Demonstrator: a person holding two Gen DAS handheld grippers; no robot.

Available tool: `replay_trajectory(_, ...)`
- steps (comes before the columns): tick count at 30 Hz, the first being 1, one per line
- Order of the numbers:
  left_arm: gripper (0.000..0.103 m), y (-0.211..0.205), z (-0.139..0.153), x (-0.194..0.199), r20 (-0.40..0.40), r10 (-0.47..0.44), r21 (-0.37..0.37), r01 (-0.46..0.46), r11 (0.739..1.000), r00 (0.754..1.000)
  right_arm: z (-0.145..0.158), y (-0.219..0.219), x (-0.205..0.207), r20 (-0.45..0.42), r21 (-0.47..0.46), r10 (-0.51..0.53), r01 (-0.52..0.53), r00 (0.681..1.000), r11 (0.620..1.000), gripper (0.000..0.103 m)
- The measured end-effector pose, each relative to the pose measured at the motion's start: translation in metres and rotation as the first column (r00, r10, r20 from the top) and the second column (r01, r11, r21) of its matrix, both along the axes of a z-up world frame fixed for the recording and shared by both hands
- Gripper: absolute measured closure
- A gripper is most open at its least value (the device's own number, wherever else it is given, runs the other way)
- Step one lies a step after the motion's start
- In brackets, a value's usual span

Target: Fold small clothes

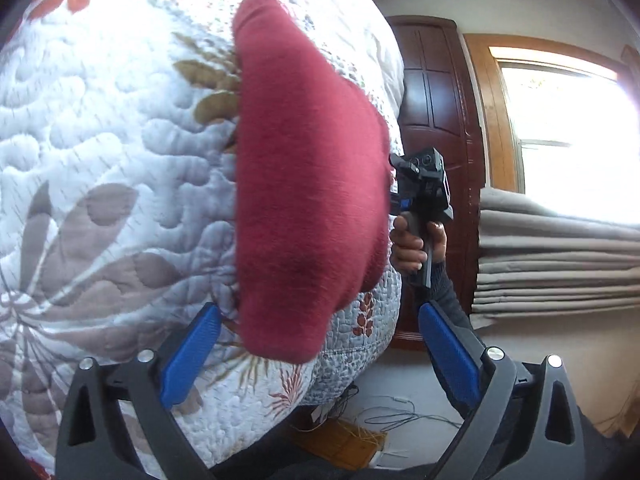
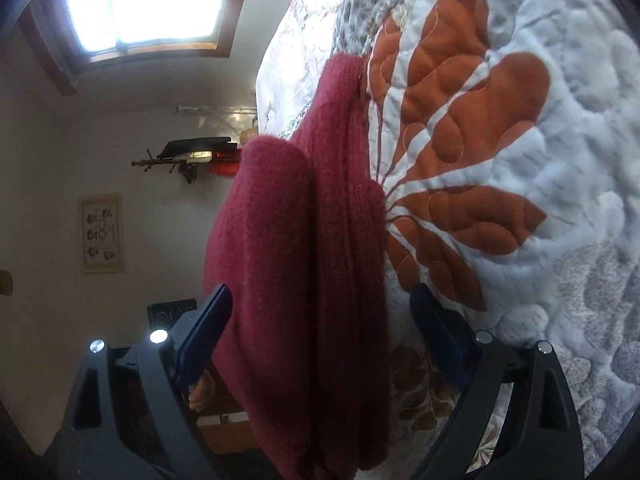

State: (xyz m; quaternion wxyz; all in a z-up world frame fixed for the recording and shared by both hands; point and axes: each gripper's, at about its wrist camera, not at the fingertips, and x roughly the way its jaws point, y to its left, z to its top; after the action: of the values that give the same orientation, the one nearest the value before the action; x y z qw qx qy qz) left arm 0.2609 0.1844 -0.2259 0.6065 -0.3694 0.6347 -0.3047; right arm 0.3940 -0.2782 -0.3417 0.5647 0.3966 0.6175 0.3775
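red knit folded on the quilt

my left claw and right claw both gape wide, the knit lying between their fingers on the quilt.

Floral quilt, dark wooden door, bright window.

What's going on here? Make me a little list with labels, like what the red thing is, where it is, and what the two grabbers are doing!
red thing: a red knitted garment, folded into layers
where: lying on a flowery quilted bedspread
left gripper: open, fingers either side of the garment's near end, not squeezing
right gripper: open, the garment between its fingers
hand: holds the other gripper's handle
background: window, dark wooden door
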Motion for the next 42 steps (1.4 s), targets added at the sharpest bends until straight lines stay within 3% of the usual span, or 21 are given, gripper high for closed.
replay_trajectory(3, 0.004, -0.006, -0.012, 0.005, -0.012, 0.017, -0.062, -0.017, 0.998, 1.000, -0.002, 0.006, 0.006, 0.000, 0.026, 0.008, -0.008, 1.000, 1.000, 0.013)
replay_trajectory(7, 0.004, -0.019, -0.022, 0.014, -0.005, 0.011, -0.090, -0.011, 0.996, 1.000, -0.005, 0.019, 0.016, 0.000, 0.034, 0.002, -0.002, 1.000, 0.999, 0.010)
replay_trajectory(15, 0.004, -0.045, -0.022, 0.026, 0.016, -0.066, -0.042, 0.067, 0.997, 0.998, 0.024, 0.033, 0.022, 0.070, 0.064, 0.043, -0.048, 0.997, 0.997, 0.012)
replay_trajectory(18, 0.004, -0.045, -0.031, 0.030, -0.009, -0.038, -0.064, 0.037, 0.997, 0.999, 0.008, 0.036, 0.030, 0.010, 0.064, 0.040, -0.041, 0.999, 0.997, 0.017)
replay_trajectory(21, 0.004, -0.050, -0.032, 0.034, -0.034, -0.016, -0.059, 0.014, 0.998, 0.999, 0.020, 0.042, 0.024, 0.066, 0.034, 0.057, -0.060, 0.996, 0.998, 0.022)
replay_trajectory(22, 0.007, -0.054, -0.029, 0.035, -0.026, -0.023, -0.046, 0.022, 0.999, 0.999, 0.020, 0.039, 0.023, 0.064, 0.022, 0.050, -0.051, 0.997, 0.998, 0.027)
replay_trajectory(25, 0.043, -0.057, -0.032, 0.035, -0.060, -0.043, 0.014, 0.044, 0.999, 0.997, 0.020, 0.024, 0.018, 0.057, 0.039, 0.022, -0.024, 0.998, 0.999, 0.055)
replay_trajectory(27, 0.047, -0.054, -0.031, 0.035, -0.070, -0.037, 0.011, 0.037, 0.999, 0.997, 0.030, 0.024, 0.016, 0.085, 0.027, 0.020, -0.023, 0.996, 0.999, 0.061)
replay_trajectory(31, 0.056, -0.047, -0.020, 0.036, -0.062, -0.042, 0.002, 0.042, 0.999, 0.997, 0.049, 0.030, 0.016, 0.125, 0.017, 0.009, -0.011, 0.992, 1.000, 0.063)
replay_trajectory(36, 0.060, -0.033, 0.013, 0.032, -0.005, -0.042, -0.015, 0.042, 0.999, 0.999, 0.073, 0.045, 0.009, 0.164, 0.007, -0.001, 0.000, 0.986, 1.000, 0.064)
replay_trajectory(42, 0.060, 0.014, 0.064, 0.005, 0.088, -0.035, -0.023, 0.037, 0.999, 0.996, 0.118, 0.087, -0.012, 0.242, 0.042, 0.022, -0.033, 0.970, 0.999, 0.064)
